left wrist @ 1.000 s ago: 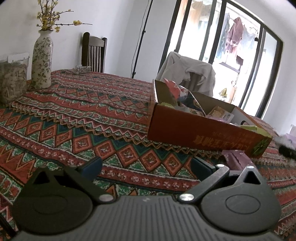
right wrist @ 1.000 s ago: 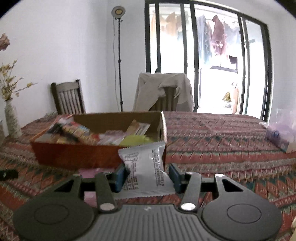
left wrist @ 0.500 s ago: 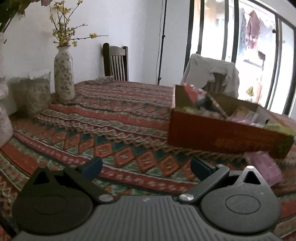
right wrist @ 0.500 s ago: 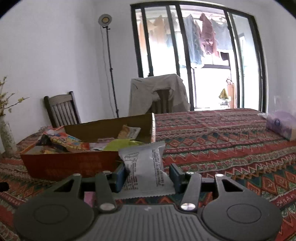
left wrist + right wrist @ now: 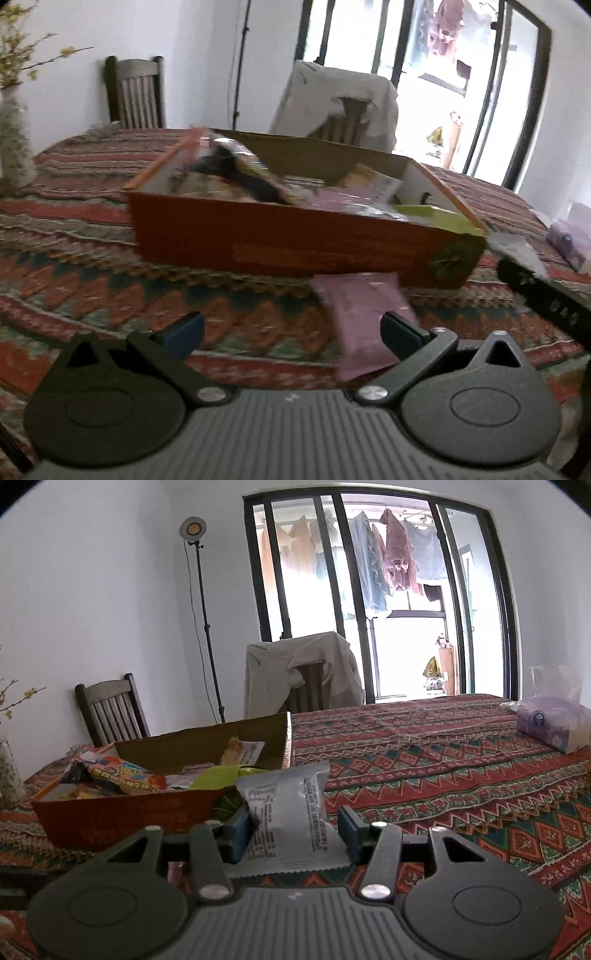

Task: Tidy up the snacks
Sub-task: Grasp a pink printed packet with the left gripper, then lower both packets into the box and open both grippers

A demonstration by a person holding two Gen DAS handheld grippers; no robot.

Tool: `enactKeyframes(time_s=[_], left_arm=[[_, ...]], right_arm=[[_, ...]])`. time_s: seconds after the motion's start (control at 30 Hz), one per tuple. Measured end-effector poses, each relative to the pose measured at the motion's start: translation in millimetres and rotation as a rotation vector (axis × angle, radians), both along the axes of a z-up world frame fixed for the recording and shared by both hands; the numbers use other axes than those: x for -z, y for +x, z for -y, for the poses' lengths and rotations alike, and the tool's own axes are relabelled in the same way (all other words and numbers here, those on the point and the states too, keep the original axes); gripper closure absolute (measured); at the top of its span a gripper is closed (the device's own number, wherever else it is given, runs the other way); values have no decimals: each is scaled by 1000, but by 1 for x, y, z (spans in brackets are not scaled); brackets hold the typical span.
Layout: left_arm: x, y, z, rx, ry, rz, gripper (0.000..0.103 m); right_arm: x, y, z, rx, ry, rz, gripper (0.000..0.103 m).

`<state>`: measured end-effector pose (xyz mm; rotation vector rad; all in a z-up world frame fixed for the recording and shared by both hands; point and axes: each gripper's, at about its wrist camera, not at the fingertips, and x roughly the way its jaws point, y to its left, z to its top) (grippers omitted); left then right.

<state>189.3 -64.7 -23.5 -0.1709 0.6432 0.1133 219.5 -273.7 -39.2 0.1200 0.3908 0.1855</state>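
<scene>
Left wrist view has swung to face the box [image 5: 306, 247]; left tongs [image 5: 291, 328] gape wide before a purple packet [image 5: 364, 314], seemingly flat on the worktop [image 5: 92, 295] against the box's near wall. Right tongs [image 5: 293, 830] still clamp a silver packet [image 5: 288, 812], likely boxed next.

The left wrist view looks low across the table [image 5: 74, 295], close to the long near side of the snack box [image 5: 295, 243], facing the far window. The right wrist view sits further right, facing the same far wall, with the snack box [image 5: 122, 812] to its left. Both share the box, the draped chair [image 5: 343, 99] [image 5: 303, 672] and the wooden chair [image 5: 136, 92] [image 5: 110, 709].
</scene>
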Motion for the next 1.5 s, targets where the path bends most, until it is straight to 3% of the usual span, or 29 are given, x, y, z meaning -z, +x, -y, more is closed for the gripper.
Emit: enactKeyframes(time_s=[0.27,0.6,0.73,0.77,0.83,1.0,1.17,1.33,1.5], left_arm=[[6,28,35,38,24,-58,0],[17,43,53,5,63,-104,1],[21,48,55,2,79,-111,19],[20,47,56,4,86,-104,29],[19,46,56,15,90,-93,40],[16,39,49,31,52,-75,40],[2,20,41,50,47,-3,40],[-30,2,24,53,41,107,40],[-62,8,3,21,50,173,40]], right_arm=[[1,2,9,22,43,-10,53],[3,4,9,-3,57,-21,53],[3,3,8,-9,57,-23,53],[3,3,8,-9,57,-23,53],[3,3,8,-11,57,-23,53],[3,2,8,-17,62,-11,53],[-1,-6,8,-28,74,38,53],[-17,-21,-1,-55,40,143,53],[-52,-8,-26,-120,-14,160,53]])
